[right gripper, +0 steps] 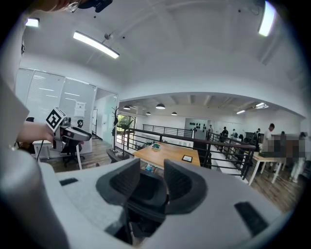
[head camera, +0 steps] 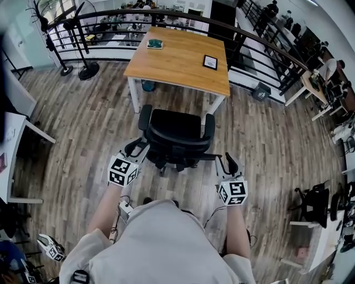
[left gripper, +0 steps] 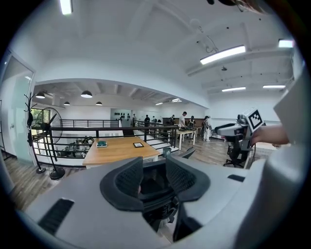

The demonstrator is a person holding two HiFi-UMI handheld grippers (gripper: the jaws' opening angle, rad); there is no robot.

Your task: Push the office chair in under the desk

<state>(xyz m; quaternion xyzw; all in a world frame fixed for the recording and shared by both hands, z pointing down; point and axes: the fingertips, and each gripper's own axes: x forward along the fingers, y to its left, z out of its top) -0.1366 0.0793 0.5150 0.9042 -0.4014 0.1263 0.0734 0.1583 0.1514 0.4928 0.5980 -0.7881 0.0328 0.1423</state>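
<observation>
A black office chair (head camera: 176, 130) stands on the wood floor just in front of the wooden desk (head camera: 180, 55), its seat outside the desk's edge. My left gripper (head camera: 135, 148) is at the chair's rear left, close to the backrest. Off the rear right corner, my right gripper (head camera: 231, 164) stands apart from the chair. In the left gripper view, the left gripper (left gripper: 154, 169) shows its pads apart, with the chair (left gripper: 151, 185) and desk (left gripper: 116, 148) seen beyond them. The right gripper (right gripper: 151, 169) is likewise open over the chair (right gripper: 148, 190). Nothing is held.
A teal object (head camera: 155, 43) and a black-framed tablet (head camera: 210, 62) lie on the desk. A black railing (head camera: 166, 14) runs behind it. A fan stand (head camera: 89, 69) stands at the far left, a white desk (head camera: 11, 144) at the left edge and another dark chair (head camera: 316, 202) at the right.
</observation>
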